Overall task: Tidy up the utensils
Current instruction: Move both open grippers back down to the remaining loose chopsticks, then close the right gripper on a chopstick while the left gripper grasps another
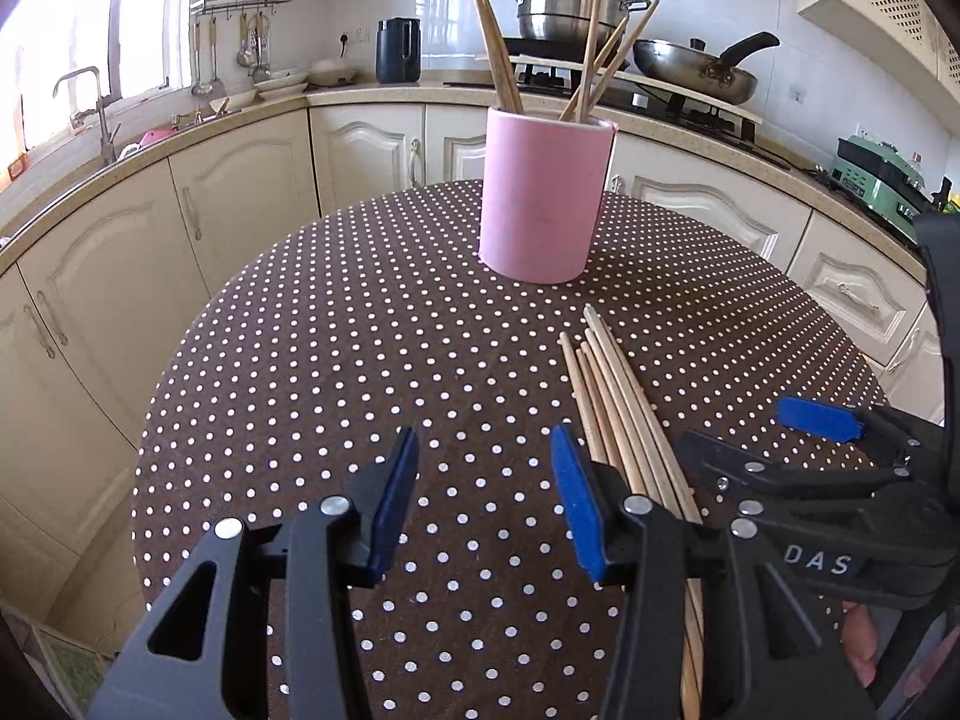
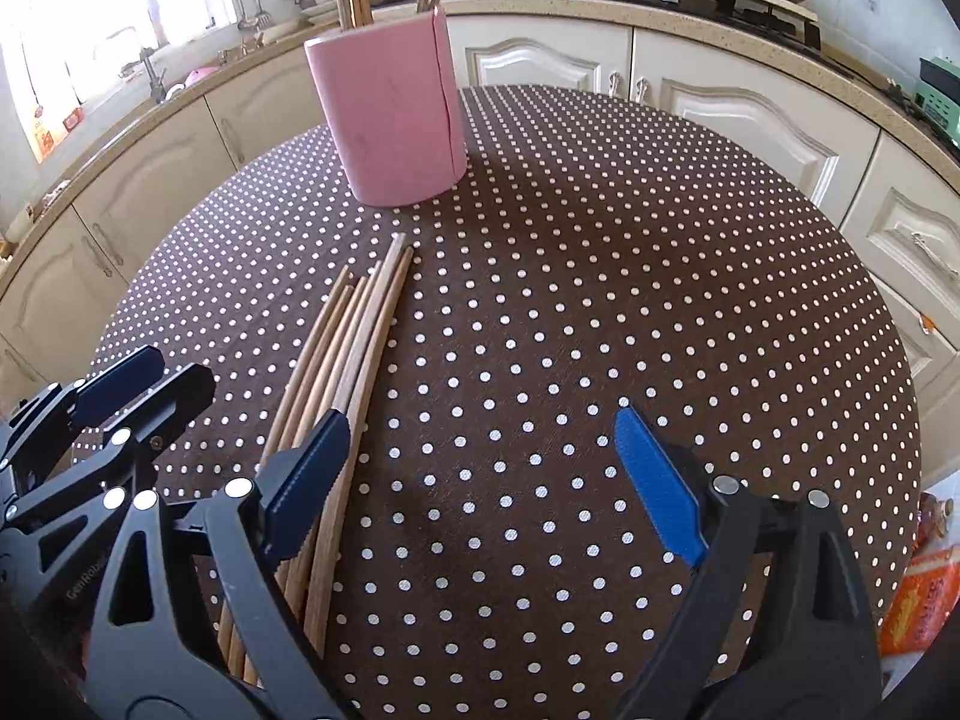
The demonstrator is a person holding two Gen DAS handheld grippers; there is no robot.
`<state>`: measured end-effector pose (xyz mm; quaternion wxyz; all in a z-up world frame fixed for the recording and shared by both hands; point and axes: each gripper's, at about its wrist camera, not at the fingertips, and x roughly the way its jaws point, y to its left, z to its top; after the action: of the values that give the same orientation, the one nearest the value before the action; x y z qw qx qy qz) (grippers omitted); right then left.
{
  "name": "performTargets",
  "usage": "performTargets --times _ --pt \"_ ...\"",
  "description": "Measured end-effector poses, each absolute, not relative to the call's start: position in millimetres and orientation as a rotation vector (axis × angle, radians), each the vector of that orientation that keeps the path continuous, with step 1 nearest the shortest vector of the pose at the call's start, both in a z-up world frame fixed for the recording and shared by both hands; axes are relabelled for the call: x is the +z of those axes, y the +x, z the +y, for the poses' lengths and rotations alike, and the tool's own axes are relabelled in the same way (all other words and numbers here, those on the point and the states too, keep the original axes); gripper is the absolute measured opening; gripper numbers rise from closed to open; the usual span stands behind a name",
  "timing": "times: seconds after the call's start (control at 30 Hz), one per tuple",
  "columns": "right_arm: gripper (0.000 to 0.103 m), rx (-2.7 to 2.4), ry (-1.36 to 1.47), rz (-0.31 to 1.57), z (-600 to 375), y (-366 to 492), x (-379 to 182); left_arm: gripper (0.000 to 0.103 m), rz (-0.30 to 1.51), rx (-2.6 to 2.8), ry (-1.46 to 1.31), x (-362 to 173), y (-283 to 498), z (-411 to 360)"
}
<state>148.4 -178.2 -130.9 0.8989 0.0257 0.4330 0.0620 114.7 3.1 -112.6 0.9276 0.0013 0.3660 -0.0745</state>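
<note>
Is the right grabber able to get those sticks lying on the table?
Probably yes. The right gripper is open and empty, and the loose chopsticks lie flat on the table just off its left finger. Nothing covers them; the left gripper sits close beside, which might crowd it.

A bundle of pale wooden chopsticks (image 1: 618, 414) is laid flat, side by side, tips toward an upright pink cylindrical holder (image 1: 543, 195). More chopsticks (image 1: 591, 51) are stood leaning inside the holder.
</note>
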Motion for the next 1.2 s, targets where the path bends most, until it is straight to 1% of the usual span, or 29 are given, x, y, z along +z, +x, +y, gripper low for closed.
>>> performTargets --times 0.7,0.77,0.93,1.2 --pt "0.088 0.046 -0.004 0.892 -157.8 161.6 -133.7 0.046 0.796 -0.151 -0.064 -116.6 122.5 14.9" --pt "0.085 0.052 -0.012 0.888 -156.2 163.2 -133.4 0.046 0.795 -0.153 -0.065 -116.7 122.7 14.4" --pt "0.081 0.054 0.019 0.915 -158.9 163.1 -131.9 0.046 0.804 -0.16 -0.081 -117.9 124.5 15.4" --pt "0.081 -0.028 0.054 0.986 -152.7 168.4 -128.8 0.046 0.811 -0.142 -0.124 -119.2 126.6 22.6"
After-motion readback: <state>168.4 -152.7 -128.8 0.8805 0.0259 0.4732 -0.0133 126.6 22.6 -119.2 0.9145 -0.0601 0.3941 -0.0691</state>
